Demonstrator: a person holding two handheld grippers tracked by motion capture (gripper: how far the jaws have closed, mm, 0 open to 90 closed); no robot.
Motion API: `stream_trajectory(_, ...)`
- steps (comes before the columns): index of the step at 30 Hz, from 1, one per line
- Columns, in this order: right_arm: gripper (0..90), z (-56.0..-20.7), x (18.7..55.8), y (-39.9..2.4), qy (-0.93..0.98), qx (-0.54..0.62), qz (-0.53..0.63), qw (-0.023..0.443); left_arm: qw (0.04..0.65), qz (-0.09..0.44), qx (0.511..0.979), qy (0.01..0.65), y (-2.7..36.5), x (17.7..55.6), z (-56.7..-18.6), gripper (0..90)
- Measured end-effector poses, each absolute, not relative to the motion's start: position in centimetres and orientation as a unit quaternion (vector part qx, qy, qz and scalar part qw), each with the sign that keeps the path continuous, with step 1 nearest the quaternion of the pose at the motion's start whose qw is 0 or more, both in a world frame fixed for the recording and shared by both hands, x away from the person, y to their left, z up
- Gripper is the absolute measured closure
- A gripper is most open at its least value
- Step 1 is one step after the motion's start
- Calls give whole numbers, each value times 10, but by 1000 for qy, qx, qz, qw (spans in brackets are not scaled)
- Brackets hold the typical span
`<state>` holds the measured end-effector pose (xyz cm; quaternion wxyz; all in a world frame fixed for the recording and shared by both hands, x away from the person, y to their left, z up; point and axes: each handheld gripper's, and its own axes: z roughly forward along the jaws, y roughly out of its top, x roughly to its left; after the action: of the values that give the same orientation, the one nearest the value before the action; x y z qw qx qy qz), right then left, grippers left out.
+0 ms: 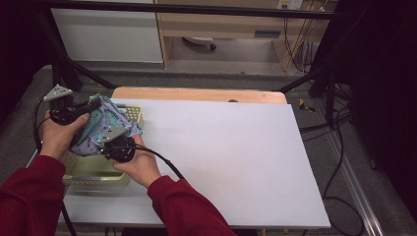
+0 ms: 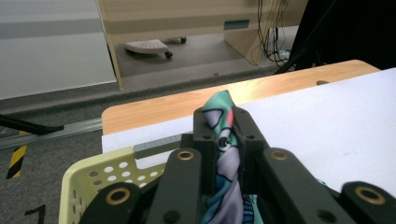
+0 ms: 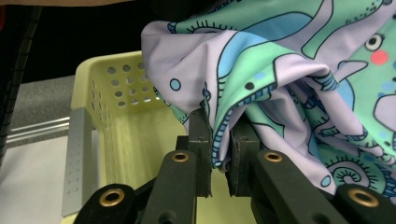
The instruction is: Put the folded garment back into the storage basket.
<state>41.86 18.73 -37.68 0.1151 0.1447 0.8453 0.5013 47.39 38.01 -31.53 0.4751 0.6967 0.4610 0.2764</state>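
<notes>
A patterned cloth [image 1: 101,124] in lilac, green and blue hangs bunched over a pale yellow perforated basket [image 1: 93,176] at the table's left edge. My left gripper [image 1: 90,107] is shut on the cloth's upper left part; in the left gripper view a fold of cloth [image 2: 224,140] is pinched between the jaws of the left gripper [image 2: 223,122]. My right gripper [image 1: 118,137] is shut on the cloth's lower right edge; in the right gripper view a hem of the cloth [image 3: 280,88] sits between the pads of the right gripper [image 3: 218,135], above the basket [image 3: 112,116].
A white board [image 1: 216,157] covers most of the wooden table [image 1: 196,94]. Black frame bars and cables run around the table. A cabinet and a wheeled base stand on the floor beyond.
</notes>
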Motion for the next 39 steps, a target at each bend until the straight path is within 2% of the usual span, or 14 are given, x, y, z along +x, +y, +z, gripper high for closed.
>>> stream_trajectory(11,827,-376,420,181,855,147,483,121,465,272,702,467,371,477,-323,818)
stream_trajectory(30,818,-390,424,189,868,155,459,106,449,256,700,493,378,482,-344,798)
stream_trajectory(31,791,-391,424,190,870,153,457,102,442,254,697,505,380,485,-347,754)
stream_trajectory(32,734,-392,423,190,872,156,455,93,440,255,692,512,382,487,-348,661)
stream_trajectory(33,640,-393,422,190,874,158,451,89,438,258,690,516,384,488,-348,544)
stream_trajectory(35,486,-388,418,187,872,164,451,96,433,268,680,528,386,484,-344,402)
stream_trajectory(37,382,-379,412,179,864,172,461,104,441,268,674,528,387,477,-339,319)
stream_trajectory(39,327,-370,407,168,858,175,469,117,443,276,670,529,384,468,-333,262)
